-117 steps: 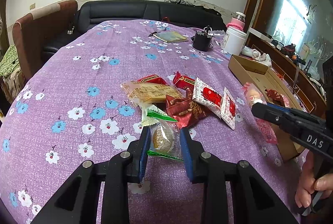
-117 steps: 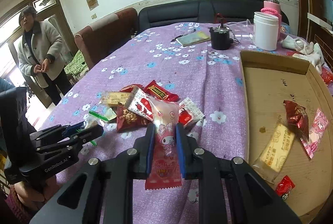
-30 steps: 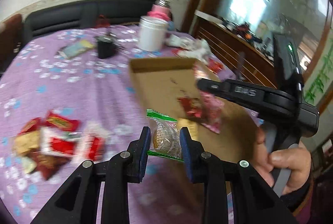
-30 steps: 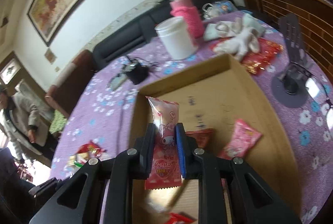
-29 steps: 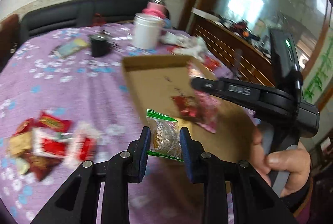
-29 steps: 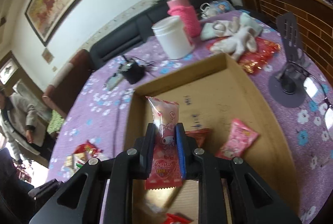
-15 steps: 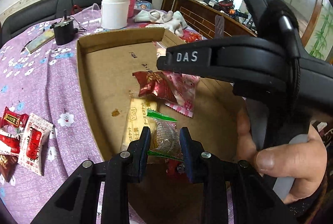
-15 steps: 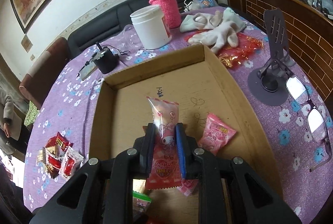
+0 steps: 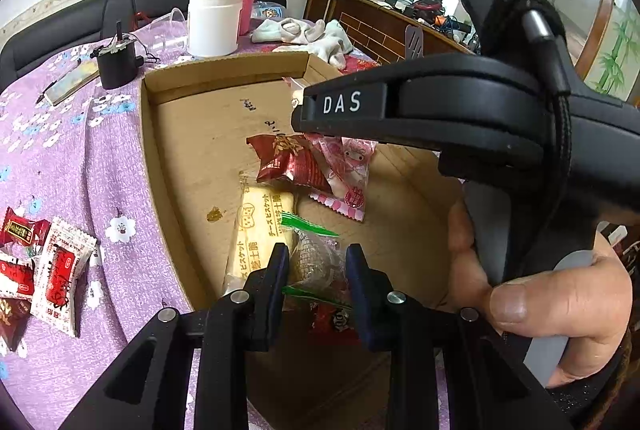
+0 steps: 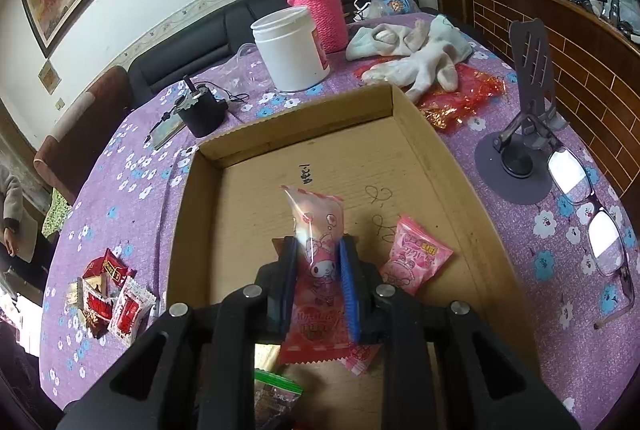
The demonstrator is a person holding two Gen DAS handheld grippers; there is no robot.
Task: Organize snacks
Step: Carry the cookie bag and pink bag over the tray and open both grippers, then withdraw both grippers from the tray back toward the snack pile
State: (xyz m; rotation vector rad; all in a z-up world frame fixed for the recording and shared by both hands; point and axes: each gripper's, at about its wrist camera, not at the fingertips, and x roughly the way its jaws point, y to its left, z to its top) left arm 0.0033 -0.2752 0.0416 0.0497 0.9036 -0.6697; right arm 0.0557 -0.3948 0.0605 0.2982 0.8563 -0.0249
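Note:
My left gripper (image 9: 316, 252) is shut on a clear snack packet with green ends (image 9: 312, 266), low over the near end of the shallow cardboard box (image 9: 148, 150). My right gripper (image 10: 319, 246) holds a pink cartoon snack packet (image 10: 318, 218) upright over the box floor (image 10: 300, 134); its jaws are opening, and the pads still touch the packet. Inside the box lie a dark red packet (image 9: 288, 162), a pink packet (image 10: 414, 258) and a yellow biscuit packet (image 9: 260, 230). More snacks (image 10: 108, 298) sit in a pile on the purple cloth left of the box.
Behind the box stand a white jar (image 10: 290, 50), a pink-sleeved bottle (image 10: 316, 2) and a black device (image 10: 200, 110). White gloves (image 10: 420, 58) lie at the back right. A phone stand (image 10: 528, 134) and glasses (image 10: 592, 214) lie to the right. A person's sleeve (image 10: 12, 222) shows at far left.
Both grippers have carried their packets from over the cloth to over the box. The left one has come in lower and closer to the box floor; both packets stay gripped.

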